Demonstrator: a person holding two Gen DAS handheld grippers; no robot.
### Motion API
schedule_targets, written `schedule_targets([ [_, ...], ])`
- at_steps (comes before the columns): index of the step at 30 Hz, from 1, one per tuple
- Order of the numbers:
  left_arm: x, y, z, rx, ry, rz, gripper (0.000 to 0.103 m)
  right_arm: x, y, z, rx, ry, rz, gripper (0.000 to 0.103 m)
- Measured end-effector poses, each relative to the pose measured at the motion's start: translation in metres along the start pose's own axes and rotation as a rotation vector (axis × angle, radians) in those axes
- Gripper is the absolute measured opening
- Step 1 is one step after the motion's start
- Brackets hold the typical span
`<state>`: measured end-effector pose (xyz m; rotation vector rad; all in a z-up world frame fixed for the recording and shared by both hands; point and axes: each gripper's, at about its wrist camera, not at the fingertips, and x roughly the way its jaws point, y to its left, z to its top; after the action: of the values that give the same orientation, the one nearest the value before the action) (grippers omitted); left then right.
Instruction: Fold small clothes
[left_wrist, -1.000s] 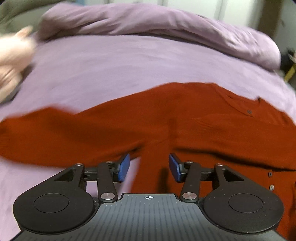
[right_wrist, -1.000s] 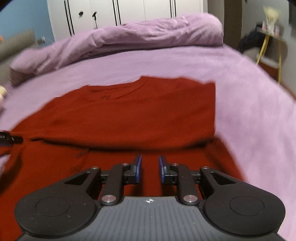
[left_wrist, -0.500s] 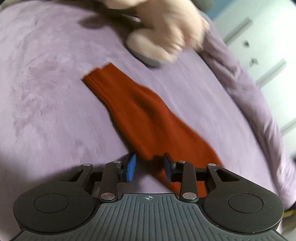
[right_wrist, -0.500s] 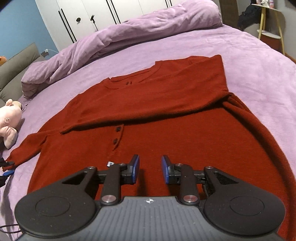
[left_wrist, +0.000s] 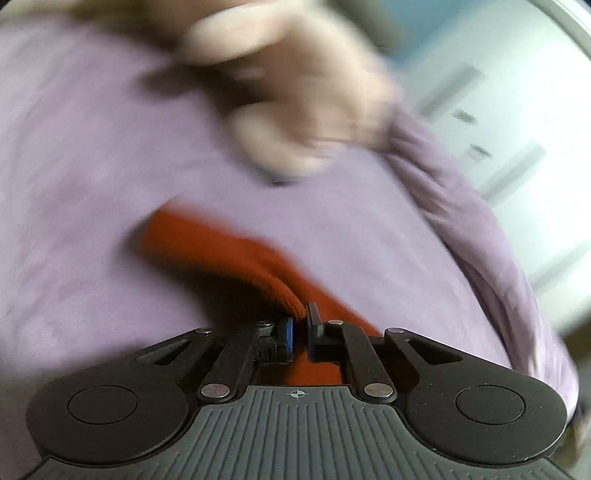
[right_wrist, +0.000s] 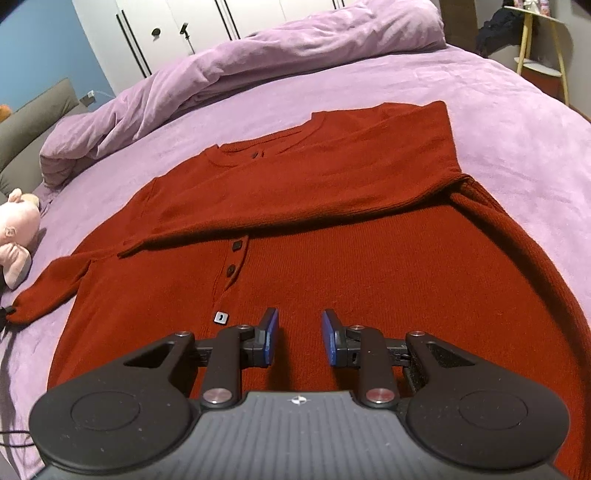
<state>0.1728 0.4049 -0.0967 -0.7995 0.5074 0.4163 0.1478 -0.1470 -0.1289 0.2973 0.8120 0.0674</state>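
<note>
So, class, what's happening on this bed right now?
A person with a handheld gripper in each hand is folding a red sweater on a purple bed. One sleeve already lies across the chest. The left gripper has pinched the other sleeve near its cuff; the right gripper hovers open over the hem.

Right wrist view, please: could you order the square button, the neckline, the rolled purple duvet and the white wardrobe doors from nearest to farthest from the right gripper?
From the right gripper:
1. Square button, just left of the fingers, on the red cardigan.
2. Neckline, at the cardigan's far edge.
3. Rolled purple duvet, across the back of the bed.
4. White wardrobe doors, behind the duvet.
</note>
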Motion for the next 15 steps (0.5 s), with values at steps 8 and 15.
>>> schedule_targets([
  [8,-0.037,-0.186,-0.114,0.58,0.064,-0.323,0.013,-0.01,-0.003,0.003,0.019,-0.024,0.029,0.023],
  [15,-0.018,-0.193,-0.189,0.625,0.242,-0.16,0.023,-0.004,-0.003,0.014,0.033,0.015,0.118,0.023],
])
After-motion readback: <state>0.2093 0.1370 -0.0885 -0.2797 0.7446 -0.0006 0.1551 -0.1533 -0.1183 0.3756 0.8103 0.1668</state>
